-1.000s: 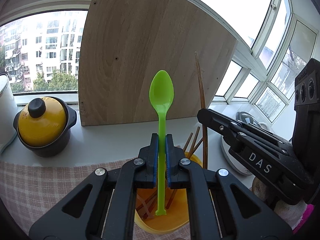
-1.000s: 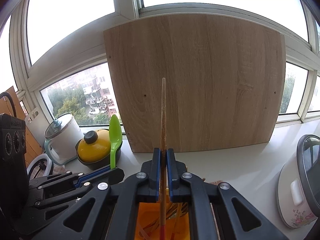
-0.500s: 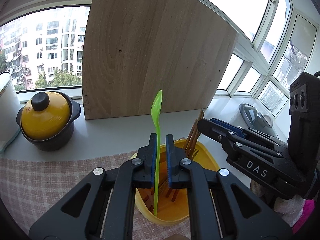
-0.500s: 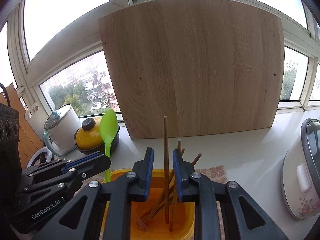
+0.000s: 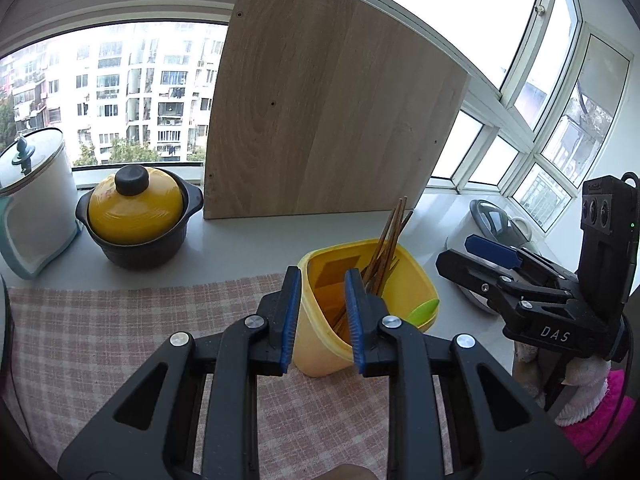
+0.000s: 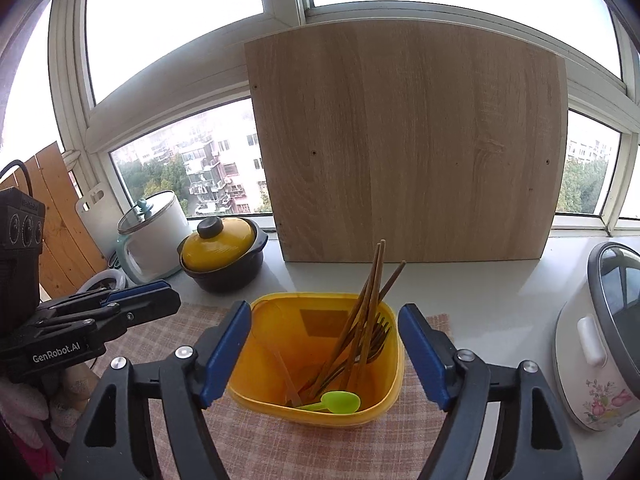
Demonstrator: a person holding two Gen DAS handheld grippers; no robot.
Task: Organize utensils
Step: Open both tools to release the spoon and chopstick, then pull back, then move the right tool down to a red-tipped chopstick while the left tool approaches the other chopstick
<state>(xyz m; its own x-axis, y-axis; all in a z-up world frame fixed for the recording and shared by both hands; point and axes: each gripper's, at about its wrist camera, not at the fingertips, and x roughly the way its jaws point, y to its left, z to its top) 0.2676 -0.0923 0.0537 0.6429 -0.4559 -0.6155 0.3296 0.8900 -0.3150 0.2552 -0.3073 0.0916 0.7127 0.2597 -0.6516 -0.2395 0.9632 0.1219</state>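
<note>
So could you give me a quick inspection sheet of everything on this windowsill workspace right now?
Surface: pink checked cloth on a white counter.
Job's things: yellow plastic tub holding brown wooden chopsticks, dark forks and a lime green plastic spoon lying near the bottom.
Clutter: yellow-lidded black pot, white lidded kettle, floral rice cooker.
Grippers: left gripper and right gripper both open, empty.
Cables: a black cable at the left device.
Surroundings: wooden board leaning against windows.
</note>
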